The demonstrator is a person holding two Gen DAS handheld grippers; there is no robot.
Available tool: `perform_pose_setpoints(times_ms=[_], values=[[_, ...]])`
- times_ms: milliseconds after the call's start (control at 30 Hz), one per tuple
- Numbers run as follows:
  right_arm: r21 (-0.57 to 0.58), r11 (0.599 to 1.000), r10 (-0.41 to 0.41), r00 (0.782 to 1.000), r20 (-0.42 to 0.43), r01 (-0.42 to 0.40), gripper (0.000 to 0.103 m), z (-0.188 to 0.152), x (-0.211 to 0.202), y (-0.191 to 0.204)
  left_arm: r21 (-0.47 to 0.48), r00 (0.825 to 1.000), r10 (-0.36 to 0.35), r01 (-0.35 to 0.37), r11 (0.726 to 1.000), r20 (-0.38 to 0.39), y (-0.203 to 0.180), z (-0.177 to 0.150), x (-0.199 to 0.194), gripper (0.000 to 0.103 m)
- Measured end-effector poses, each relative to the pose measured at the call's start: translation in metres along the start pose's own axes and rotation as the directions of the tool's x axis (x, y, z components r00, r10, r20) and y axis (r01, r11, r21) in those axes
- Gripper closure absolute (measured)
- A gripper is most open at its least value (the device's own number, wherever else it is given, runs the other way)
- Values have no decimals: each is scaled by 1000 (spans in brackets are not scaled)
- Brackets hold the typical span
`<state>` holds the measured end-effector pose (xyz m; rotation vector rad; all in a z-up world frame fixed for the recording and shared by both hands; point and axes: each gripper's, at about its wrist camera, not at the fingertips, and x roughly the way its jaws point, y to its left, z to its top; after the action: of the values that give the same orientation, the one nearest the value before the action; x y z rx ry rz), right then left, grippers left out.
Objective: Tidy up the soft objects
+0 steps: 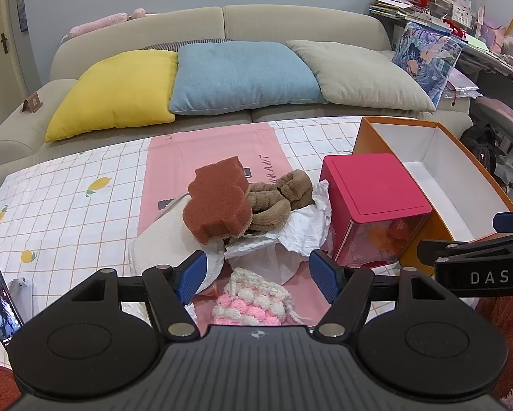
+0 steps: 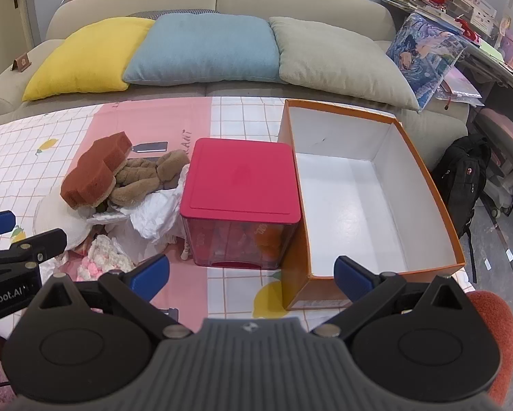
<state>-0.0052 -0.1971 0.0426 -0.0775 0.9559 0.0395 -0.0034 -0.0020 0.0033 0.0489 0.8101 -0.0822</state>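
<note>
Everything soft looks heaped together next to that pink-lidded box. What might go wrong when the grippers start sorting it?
1. The brown sponge rests tilted on top of the pile; tugging the plush toy underneath could tip it off.
2. The crumpled white paper lies tangled among the soft things and might get dragged along.
3. The pink-lidded box stands between the pile and the open orange box, so a carried item could bump it.

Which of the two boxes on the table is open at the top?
The orange box with the white inside, at the right. It has no lid, and nothing shows inside it. The pink box beside it on the left is closed by its pink lid.
</note>
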Motion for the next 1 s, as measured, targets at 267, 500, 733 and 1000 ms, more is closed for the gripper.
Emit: perform_pose_setpoints(times_ms=[267,500,733,1000], values=[[-7,1000,-3,1000,-8,3,3,1,1,3,-5,1000,-4,4,1000,-4,0,0,1,22],[-12,1000,3,1000,-20,-3,3,1,4,7,-15,1000,-12,12,1000,-8,2,-1,1,22],[-32,999,30,999,-30,-31,5,0,8,13,-4,999,-44,44,999,8,3,-3,-2,22],[-112,987,117,993,17,-114,21,-4,17,32,27,994,-103,104,994,-43,16,-9,11,38]])
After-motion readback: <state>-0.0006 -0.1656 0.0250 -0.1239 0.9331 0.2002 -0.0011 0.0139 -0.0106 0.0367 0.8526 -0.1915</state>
